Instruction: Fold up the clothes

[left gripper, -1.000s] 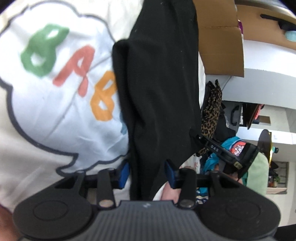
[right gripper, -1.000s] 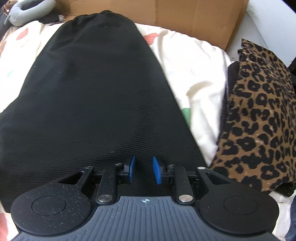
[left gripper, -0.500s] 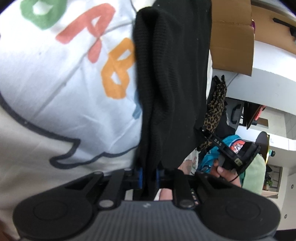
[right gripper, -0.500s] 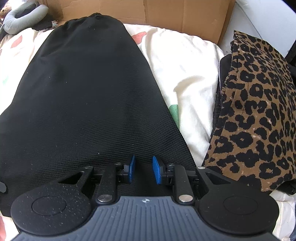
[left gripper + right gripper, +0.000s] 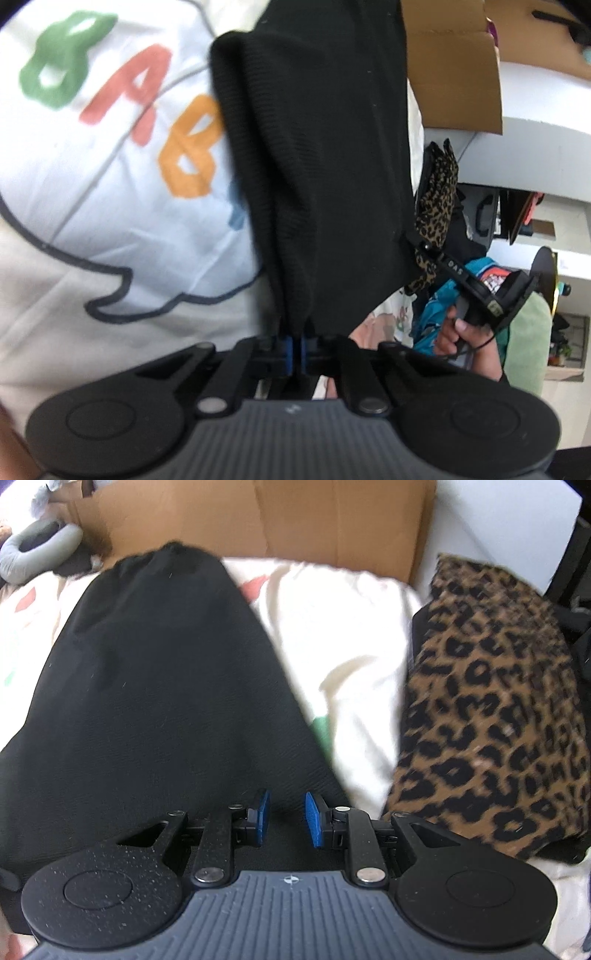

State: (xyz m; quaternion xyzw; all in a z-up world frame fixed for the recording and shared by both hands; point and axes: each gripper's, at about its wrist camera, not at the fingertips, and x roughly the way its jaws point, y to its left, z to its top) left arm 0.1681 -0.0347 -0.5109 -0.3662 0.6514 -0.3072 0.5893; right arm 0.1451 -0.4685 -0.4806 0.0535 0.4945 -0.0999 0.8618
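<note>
Pinching a fold of the black garment (image 5: 325, 155), the left gripper (image 5: 295, 350) has its blue pads pressed together on the cloth's near edge. From there the garment rises away in a doubled ridge over the white bedsheet (image 5: 110, 206), which carries coloured letters (image 5: 188, 147) inside a dark cloud outline. To the right of the garment, a hand (image 5: 461, 332) grips the handle of the right gripper (image 5: 419, 240), seen at the garment's far edge, and beyond it lies a leopard cloth (image 5: 437, 195).

In the right wrist view, the right gripper (image 5: 286, 818) hangs over the garment (image 5: 155, 686) with its jaws spread a little; no cloth sits between the pads. The garment lies flat on the bed, narrowing toward its far end. Just right of it is bare sheet (image 5: 343, 635), then the leopard cloth (image 5: 491, 709). Cardboard (image 5: 295, 513) stands along the far side, with a grey neck pillow (image 5: 37, 550) at far left.
</note>
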